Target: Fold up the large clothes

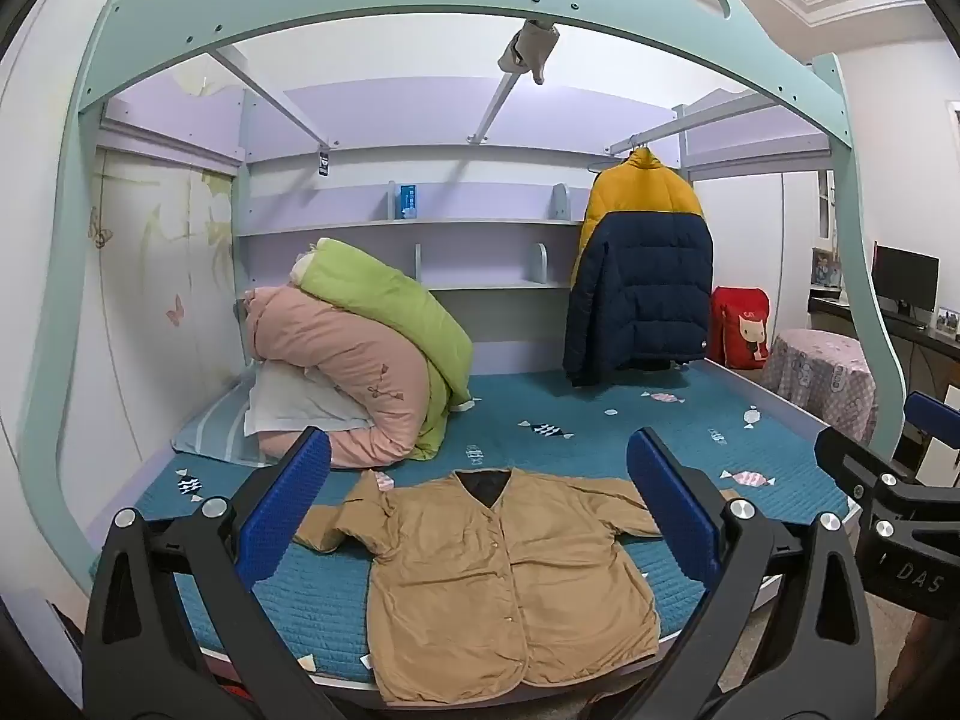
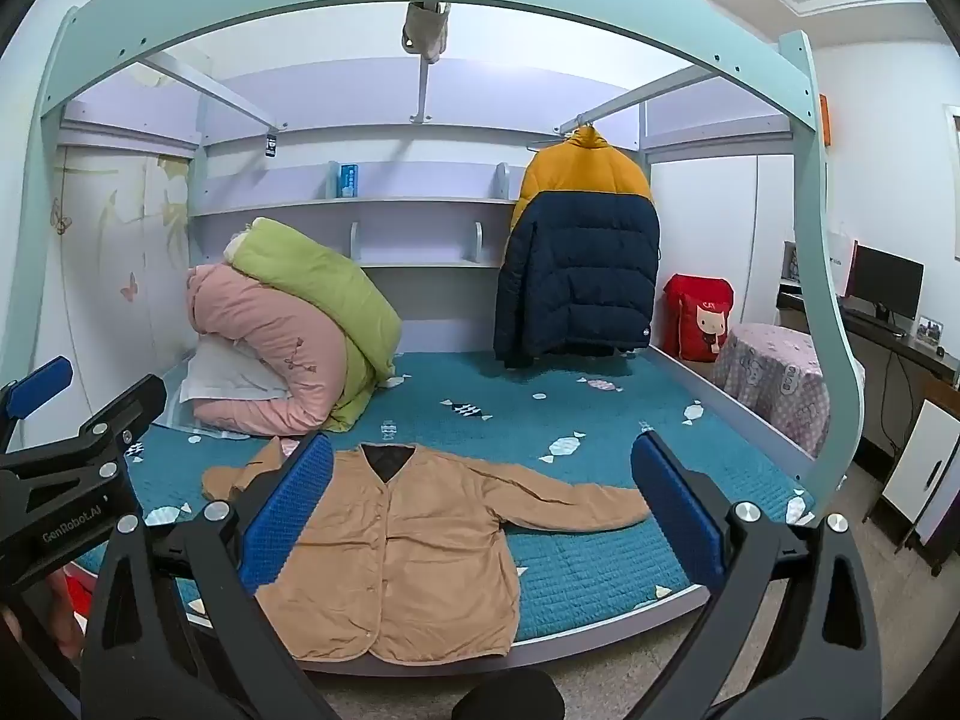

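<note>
Judging by the tan jacket [image 1: 504, 576] lying flat, unfolded on the bed [image 1: 600, 420], you've everything left; your left gripper [image 1: 480, 510] and right gripper [image 2: 483, 510] hover, jaws wide, empty.

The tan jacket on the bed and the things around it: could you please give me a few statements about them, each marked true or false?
1. The tan jacket lies spread flat on the teal bedspread, front side up. True.
2. The left gripper is shut on a sleeve. False: both it and the right gripper are open and hold nothing.
3. A yellow and navy puffer jacket hangs at the back of the bed. True.
4. The green quilt lies under the pink quilt. False: the green one rests on top of the pink one.
5. The tan jacket is already folded in half. False: both sleeves are still stretched out.
</note>
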Demonstrator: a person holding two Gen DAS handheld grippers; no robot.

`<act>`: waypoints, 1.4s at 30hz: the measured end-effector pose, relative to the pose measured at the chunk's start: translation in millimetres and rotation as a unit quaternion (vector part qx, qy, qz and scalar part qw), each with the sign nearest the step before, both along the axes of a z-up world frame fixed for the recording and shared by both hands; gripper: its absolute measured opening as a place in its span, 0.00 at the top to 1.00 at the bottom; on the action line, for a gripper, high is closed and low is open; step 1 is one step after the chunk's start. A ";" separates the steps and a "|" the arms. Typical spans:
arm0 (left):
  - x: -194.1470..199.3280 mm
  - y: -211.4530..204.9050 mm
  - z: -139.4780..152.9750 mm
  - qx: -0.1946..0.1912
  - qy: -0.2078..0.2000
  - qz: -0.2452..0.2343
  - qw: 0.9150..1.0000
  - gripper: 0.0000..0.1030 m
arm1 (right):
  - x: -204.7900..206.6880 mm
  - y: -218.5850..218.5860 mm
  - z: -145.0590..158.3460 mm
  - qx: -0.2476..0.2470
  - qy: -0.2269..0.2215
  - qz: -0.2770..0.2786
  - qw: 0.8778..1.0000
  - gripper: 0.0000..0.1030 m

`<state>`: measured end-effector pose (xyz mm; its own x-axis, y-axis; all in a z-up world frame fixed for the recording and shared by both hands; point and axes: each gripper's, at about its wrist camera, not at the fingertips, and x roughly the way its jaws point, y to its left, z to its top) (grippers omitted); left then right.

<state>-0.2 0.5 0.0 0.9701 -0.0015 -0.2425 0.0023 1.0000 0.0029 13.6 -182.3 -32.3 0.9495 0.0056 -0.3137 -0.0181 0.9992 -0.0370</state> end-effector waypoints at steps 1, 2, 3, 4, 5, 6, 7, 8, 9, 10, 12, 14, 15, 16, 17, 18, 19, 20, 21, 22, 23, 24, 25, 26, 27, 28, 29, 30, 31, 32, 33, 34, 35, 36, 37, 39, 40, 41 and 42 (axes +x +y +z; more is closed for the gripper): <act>-0.2 0.0 -0.1 0.001 -0.002 0.000 1.000 0.05 | 0.0 0.2 0.0 0.000 0.000 -0.001 1.000 0.07; -0.4 0.0 -0.3 0.002 -0.003 0.000 1.000 0.05 | 0.0 0.5 0.0 0.001 0.000 -0.001 1.000 0.07; -0.5 0.0 -0.6 0.003 -0.004 -0.001 1.000 0.05 | 0.0 0.7 0.0 0.001 0.000 -0.001 1.000 0.07; -0.2 0.2 -1.1 0.003 -0.004 -0.001 1.000 0.05 | 0.1 1.2 -0.2 0.002 0.000 -0.001 1.000 0.07; 0.3 0.1 -1.6 0.005 -0.003 -0.002 1.000 0.05 | 0.4 1.7 -0.5 0.002 0.001 -0.002 1.000 0.07; 0.7 0.1 -2.2 0.006 -0.003 -0.002 1.000 0.05 | 0.9 2.4 -0.8 0.002 0.001 -0.002 1.000 0.07; 1.0 0.1 -2.8 0.008 -0.003 -0.002 1.000 0.05 | 1.2 3.1 -1.1 0.002 0.002 -0.002 1.000 0.07; -1.3 -8.7 -6.1 0.007 0.000 -0.004 1.000 0.05 | 2.1 6.8 0.0 0.003 0.000 0.002 1.000 0.07; -3.5 -3.2 -4.1 0.006 -0.001 -0.007 1.000 0.05 | 2.2 7.2 -0.2 0.003 0.000 0.002 1.000 0.07; -3.3 -3.4 -4.6 0.005 -0.002 -0.008 1.000 0.05 | 2.4 7.8 -0.4 0.003 -0.001 0.002 1.000 0.07; -2.4 -3.5 -5.8 0.005 -0.002 -0.008 1.000 0.05 | 1.4 8.0 -0.4 0.002 -0.001 0.002 1.000 0.07; -4.8 -2.8 -0.2 0.007 -0.004 -0.008 1.000 0.05 | 1.1 8.3 -0.8 0.001 -0.002 0.002 1.000 0.07; -5.2 -3.3 0.0 0.007 -0.004 -0.008 1.000 0.05 | 1.1 7.9 -1.0 0.002 -0.002 0.002 1.000 0.07; -6.1 -3.7 0.4 0.007 -0.004 -0.008 1.000 0.05 | 1.2 7.2 -0.6 0.002 -0.002 0.002 1.000 0.07; -6.9 -3.9 2.8 0.009 -0.005 -0.011 1.000 0.05 | 1.1 6.8 -0.6 0.001 -0.002 0.002 1.000 0.07; -7.2 -5.1 3.7 0.009 -0.004 -0.013 1.000 0.05 | 1.0 6.3 -0.9 0.001 -0.002 0.003 1.000 0.07; -7.7 -5.9 4.3 0.009 -0.005 -0.014 1.000 0.05 | 0.9 6.6 -0.7 0.000 -0.001 0.003 1.000 0.07; -7.8 -7.2 4.7 0.009 -0.004 -0.014 1.000 0.05 | 0.5 6.7 -0.8 0.000 -0.001 0.002 1.000 0.07; -7.6 -6.2 4.1 0.008 -0.004 -0.014 1.000 0.05 | 0.2 7.5 -0.7 0.001 -0.001 0.003 1.000 0.07; -8.1 -6.6 4.1 0.008 -0.004 -0.014 1.000 0.05 | 0.2 8.5 -1.1 0.001 -0.001 0.003 1.000 0.07; -8.4 -6.7 3.4 0.007 -0.003 -0.015 1.000 0.05 | 1.1 8.3 -1.3 0.000 0.000 0.003 1.000 0.07; -8.2 -7.5 3.8 0.008 -0.002 -0.017 1.000 0.05 | 1.6 8.3 -1.9 0.000 0.000 0.003 1.000 0.07; -8.0 -7.6 3.3 0.008 -0.001 -0.018 1.000 0.05 | 2.6 11.0 -2.5 0.000 0.000 0.003 1.000 0.07; -8.2 -8.2 3.2 0.009 -0.001 -0.017 1.000 0.05 | 2.4 11.0 -2.5 0.000 0.000 0.003 1.000 0.07; -7.7 -7.1 2.2 0.008 -0.001 -0.017 1.000 0.05 | 2.2 10.9 -2.5 0.000 0.000 0.003 1.000 0.07; -7.4 -6.6 1.1 0.007 -0.001 -0.017 1.000 0.05 | 1.9 10.7 -2.5 0.001 0.001 0.003 1.000 0.07; -7.9 -6.9 1.1 0.006 -0.001 -0.018 1.000 0.05 | 2.1 9.9 -3.1 0.001 0.000 0.004 1.000 0.07; -7.9 -7.9 1.7 0.006 0.000 -0.018 1.000 0.05 | 2.0 10.7 -3.1 0.001 0.000 0.004 1.000 0.07; -8.1 -8.6 0.6 0.008 -0.002 -0.016 1.000 0.05 | 2.5 11.6 -3.2 0.000 0.000 0.004 1.000 0.07; -8.0 -9.1 0.0 0.009 -0.002 -0.015 1.000 0.05 | 1.5 13.6 -4.5 0.000 0.000 0.006 1.000 0.07; -7.4 -7.6 1.2 0.008 -0.001 -0.016 1.000 0.05 | 1.8 13.4 -3.9 0.000 0.001 0.006 1.000 0.07; -7.6 -6.5 0.9 0.007 -0.001 -0.017 1.000 0.05 | 1.9 14.8 -4.3 0.000 0.001 0.006 1.000 0.07; -8.1 -6.9 0.8 0.007 0.000 -0.018 1.000 0.05 | 2.0 13.5 -4.7 0.001 0.001 0.007 1.000 0.07; -7.9 -7.5 0.5 0.007 -0.001 -0.017 1.000 0.05 | 1.9 14.1 -5.4 0.002 0.001 0.006 1.000 0.07; -8.5 -8.2 0.2 0.009 -0.001 -0.016 1.000 0.05 | 2.0 14.9 -5.9 0.002 0.001 0.006 1.000 0.07; -7.5 -7.6 0.5 0.009 -0.002 -0.015 1.000 0.05 | 2.0 14.7 -6.1 0.002 0.001 0.006 1.000 0.07; -7.4 -7.6 0.6 0.009 -0.001 -0.016 1.000 0.05 | 2.0 16.2 -6.6 0.003 0.001 0.007 1.000 0.07; -7.6 -7.4 0.9 0.007 -0.001 -0.016 1.000 0.05 | 2.0 15.4 -6.2 0.003 0.001 0.007 1.000 0.07; -7.8 -7.5 0.9 0.006 -0.001 -0.017 1.000 0.05 | 2.2 15.0 -5.7 0.003 0.001 0.006 1.000 0.07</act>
<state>-8.0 -7.0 1.0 0.9700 -0.0311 -0.2410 0.0357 0.9993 0.0148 15.7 -167.3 -38.0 0.9488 0.0191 -0.3152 -0.0305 0.9990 -0.0315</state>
